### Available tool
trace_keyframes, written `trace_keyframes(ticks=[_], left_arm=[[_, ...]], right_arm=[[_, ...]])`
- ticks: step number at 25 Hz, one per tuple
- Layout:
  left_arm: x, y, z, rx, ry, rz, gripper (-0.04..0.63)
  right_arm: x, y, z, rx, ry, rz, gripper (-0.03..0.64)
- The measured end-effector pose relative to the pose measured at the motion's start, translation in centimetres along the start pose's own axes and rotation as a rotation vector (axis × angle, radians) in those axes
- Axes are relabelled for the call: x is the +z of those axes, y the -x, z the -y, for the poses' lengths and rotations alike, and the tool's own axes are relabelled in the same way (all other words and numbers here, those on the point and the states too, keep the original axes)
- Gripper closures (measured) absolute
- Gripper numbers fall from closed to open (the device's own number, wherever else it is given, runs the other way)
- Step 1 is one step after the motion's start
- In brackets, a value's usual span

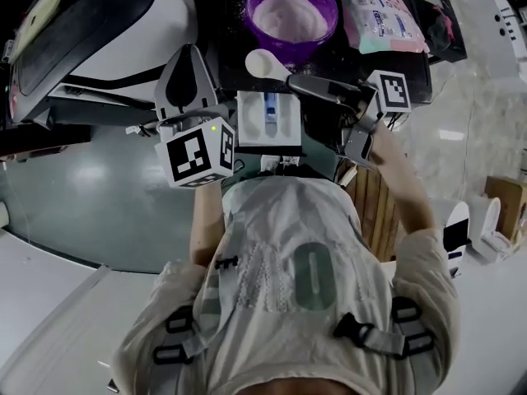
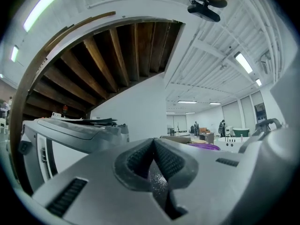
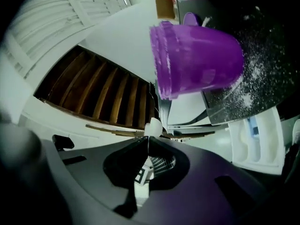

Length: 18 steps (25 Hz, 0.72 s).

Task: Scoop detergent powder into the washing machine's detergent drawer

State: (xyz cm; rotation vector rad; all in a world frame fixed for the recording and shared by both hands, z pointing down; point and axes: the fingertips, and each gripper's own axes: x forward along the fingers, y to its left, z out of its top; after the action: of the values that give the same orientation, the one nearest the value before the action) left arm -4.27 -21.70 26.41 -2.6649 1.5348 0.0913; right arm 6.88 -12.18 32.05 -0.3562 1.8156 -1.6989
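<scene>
Right hand-held gripper [image 3: 148,138] pinches the scoop [image 1: 265,62] handle, left hand-held gripper [image 2: 153,143] is pressed together, empty: carry the scoop level from tub [image 3: 197,60] to drawer [image 1: 249,130], then tip slowly.

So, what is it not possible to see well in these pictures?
- scoop: its contents are too pale to tell in the head view; the right gripper view shows only a white bit beyond the right gripper.
- drawer: its powder level is too small in the head view; only part shows in the right gripper view.
- packet: its print is too small in the head view.
</scene>
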Motion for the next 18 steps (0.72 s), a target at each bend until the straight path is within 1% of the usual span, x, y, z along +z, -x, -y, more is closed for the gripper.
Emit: trace_keyframes(ticks=[4,8,18], left_arm=[[-0.8,1.3,-1.4,0.048,-0.008,-0.019,0.575],[-1.9,2.4,-2.4,0.079,-0.023,-0.045,0.575],[-3.0,4.7,-4.5,0.149,-0.028,-0.068,0.575]], right_arm=[[-2.5,-0.4,3.1,-0.037,-0.025,-0.121,0.606],[-4.0,-0.4,5.6,-0.074,-0.02,-0.206,0.606],[-5.3,1.1,12.2,-0.206,-0.06,-0.275,0.606]])
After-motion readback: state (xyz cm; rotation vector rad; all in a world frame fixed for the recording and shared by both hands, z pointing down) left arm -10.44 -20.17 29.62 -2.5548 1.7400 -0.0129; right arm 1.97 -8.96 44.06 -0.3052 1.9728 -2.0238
